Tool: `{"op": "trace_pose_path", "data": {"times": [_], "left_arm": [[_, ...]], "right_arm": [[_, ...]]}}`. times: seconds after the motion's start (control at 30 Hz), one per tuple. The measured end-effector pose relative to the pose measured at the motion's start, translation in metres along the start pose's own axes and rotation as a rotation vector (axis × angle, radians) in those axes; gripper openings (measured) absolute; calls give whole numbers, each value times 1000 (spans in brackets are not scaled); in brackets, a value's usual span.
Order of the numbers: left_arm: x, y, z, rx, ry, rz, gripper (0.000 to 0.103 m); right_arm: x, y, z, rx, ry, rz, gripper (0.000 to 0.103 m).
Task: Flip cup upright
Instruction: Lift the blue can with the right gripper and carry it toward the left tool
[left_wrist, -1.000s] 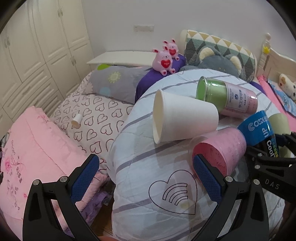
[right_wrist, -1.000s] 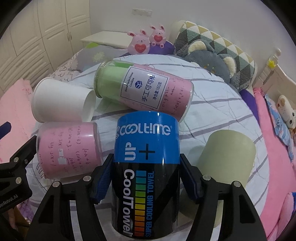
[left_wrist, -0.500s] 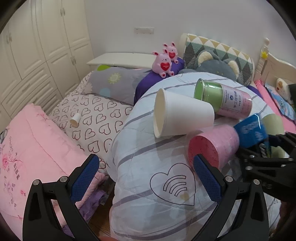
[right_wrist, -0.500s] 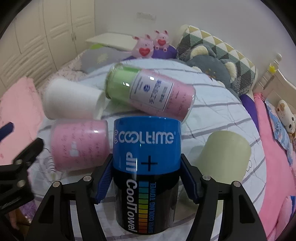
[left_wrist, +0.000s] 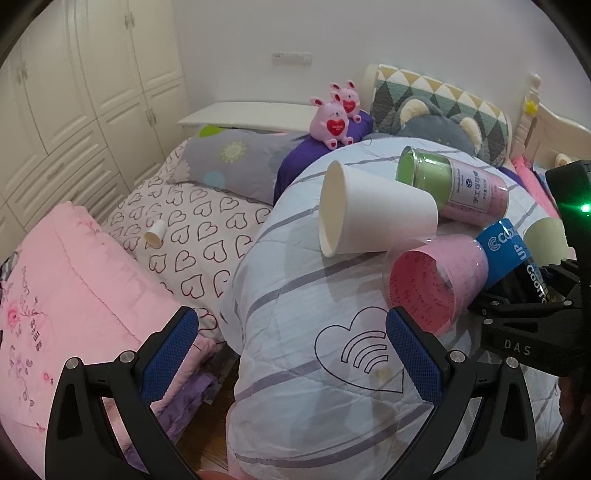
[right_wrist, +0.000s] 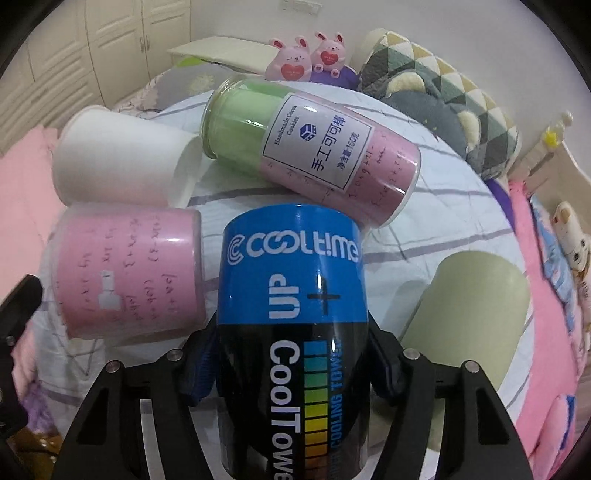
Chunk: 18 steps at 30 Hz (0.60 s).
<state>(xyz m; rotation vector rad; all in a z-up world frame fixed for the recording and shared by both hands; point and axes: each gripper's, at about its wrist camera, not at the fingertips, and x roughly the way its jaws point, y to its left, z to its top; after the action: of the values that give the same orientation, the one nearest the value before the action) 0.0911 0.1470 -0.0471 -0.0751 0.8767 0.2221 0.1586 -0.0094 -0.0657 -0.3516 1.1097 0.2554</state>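
My right gripper (right_wrist: 291, 363) is shut on a blue and black CoolTime can (right_wrist: 291, 321), its blue end pointing away from me; the can also shows at the right of the left wrist view (left_wrist: 511, 251). A white paper cup (left_wrist: 373, 214) lies on its side on the striped quilt (left_wrist: 295, 332), mouth to the left. A clear cup with pink lining (left_wrist: 436, 284) lies beside it. A green and pink cookie jar (right_wrist: 306, 147) lies behind. A pale green cup (right_wrist: 469, 314) lies right of the can. My left gripper (left_wrist: 291, 354) is open and empty, near the quilt's front.
The quilt is a rounded mound on a bed. To the left lie a heart-print cover (left_wrist: 199, 236), a pink blanket (left_wrist: 66, 295) and a small white tube (left_wrist: 155, 234). Pink plush toys (left_wrist: 334, 122) and pillows (left_wrist: 436, 107) sit behind. White cupboards (left_wrist: 74, 92) line the left wall.
The right gripper has lifted and tilted the CoolTime can a little while still holding it. The left gripper has drawn back slightly and stays open. The lying cups have not moved.
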Motion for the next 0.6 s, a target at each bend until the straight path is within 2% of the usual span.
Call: {"op": "trace_pose_path", "data": {"times": [0.23, 0.43, 0.6], "left_arm": [[-3, 1, -2, -1, -3, -1, 103], [-6, -2, -7, 3, 7, -14, 102], [-20, -10, -12, 25, -15, -26, 102]], "right_arm": [[-7, 0, -2, 13, -3, 12, 67], [-29, 2, -7, 9, -42, 13, 67], [-48, 0, -20, 35, -72, 19, 67]]}}
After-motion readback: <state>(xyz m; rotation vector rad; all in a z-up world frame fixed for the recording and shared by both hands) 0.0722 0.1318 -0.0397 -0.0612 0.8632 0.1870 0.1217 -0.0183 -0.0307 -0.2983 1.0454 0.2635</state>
